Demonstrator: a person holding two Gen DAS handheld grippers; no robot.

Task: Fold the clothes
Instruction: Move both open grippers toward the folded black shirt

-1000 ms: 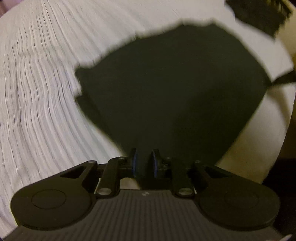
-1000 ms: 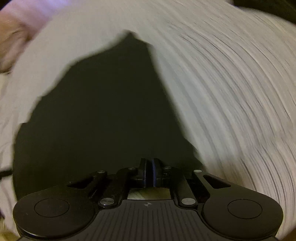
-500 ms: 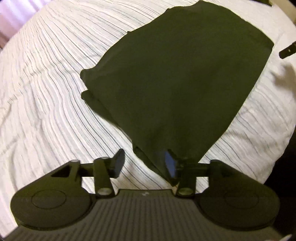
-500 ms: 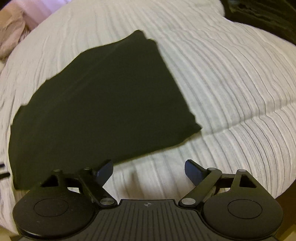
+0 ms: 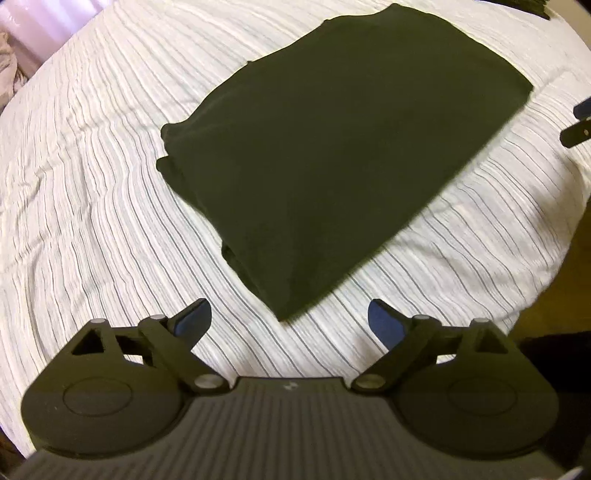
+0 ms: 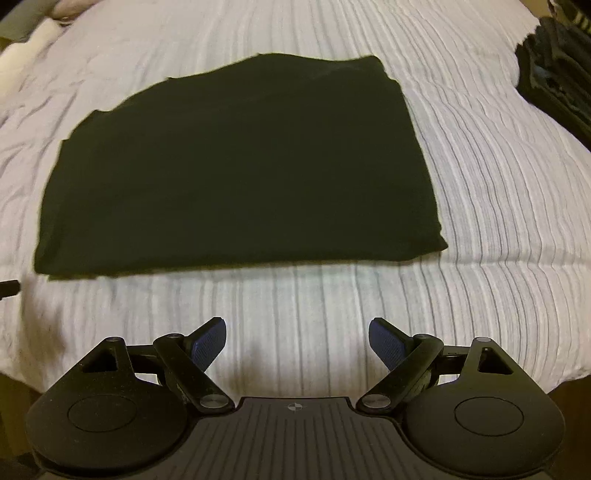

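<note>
A dark folded garment (image 5: 332, 147) lies flat on the white striped bedspread (image 5: 92, 221). It shows as a neat rectangle in the right wrist view (image 6: 236, 170). My left gripper (image 5: 290, 319) is open and empty, just short of the garment's near corner. My right gripper (image 6: 297, 341) is open and empty, hovering over bare bedspread (image 6: 498, 221) in front of the garment's near edge. A tip of the right gripper shows at the right edge of the left wrist view (image 5: 578, 129).
A pile of dark clothes (image 6: 557, 70) sits at the far right of the bed. Pale pink bedding (image 5: 22, 33) lies at the far left. The bed's near edge drops off to a dark floor (image 5: 554, 295) on the right.
Both grippers were shut on the garment's corners a second ago. They have opened, let it go and pulled back, leaving it flat on the bed.
</note>
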